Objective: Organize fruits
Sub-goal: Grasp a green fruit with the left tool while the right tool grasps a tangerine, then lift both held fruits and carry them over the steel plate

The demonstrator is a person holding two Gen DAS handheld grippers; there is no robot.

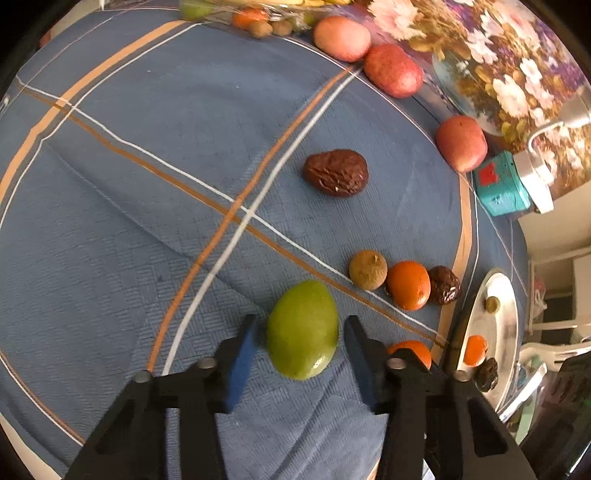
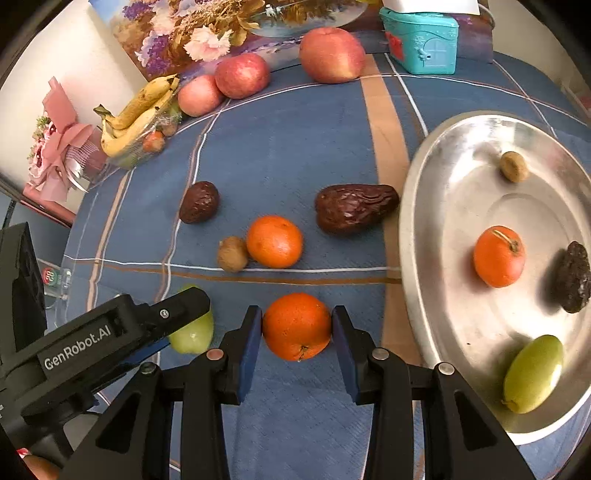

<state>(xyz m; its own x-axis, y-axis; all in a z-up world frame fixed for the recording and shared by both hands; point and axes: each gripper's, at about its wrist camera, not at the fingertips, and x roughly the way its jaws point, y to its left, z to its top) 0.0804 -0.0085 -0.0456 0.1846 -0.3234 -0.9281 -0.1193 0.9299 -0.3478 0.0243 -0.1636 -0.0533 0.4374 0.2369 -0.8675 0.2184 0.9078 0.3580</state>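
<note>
My left gripper (image 1: 301, 332) is open around a green fruit (image 1: 303, 328) lying on the blue cloth; a gap shows on both sides. It also shows in the right wrist view (image 2: 192, 334), partly hidden by the left gripper's finger (image 2: 177, 310). My right gripper (image 2: 297, 326) is shut on an orange (image 2: 297, 326), both pads touching it. A silver plate (image 2: 436, 206) at the right holds an orange (image 2: 498, 256), a green fruit (image 2: 533, 373), a dark date (image 2: 574, 282) and a small brown fruit (image 2: 513, 167).
On the cloth lie another orange (image 2: 274, 242), a small brown fruit (image 2: 232, 254) and two dark dates (image 2: 199, 202) (image 2: 354, 208). Three apples (image 2: 330, 55), bananas (image 2: 142, 110), a teal box (image 2: 421, 38) and a flower picture (image 2: 207, 29) line the far edge.
</note>
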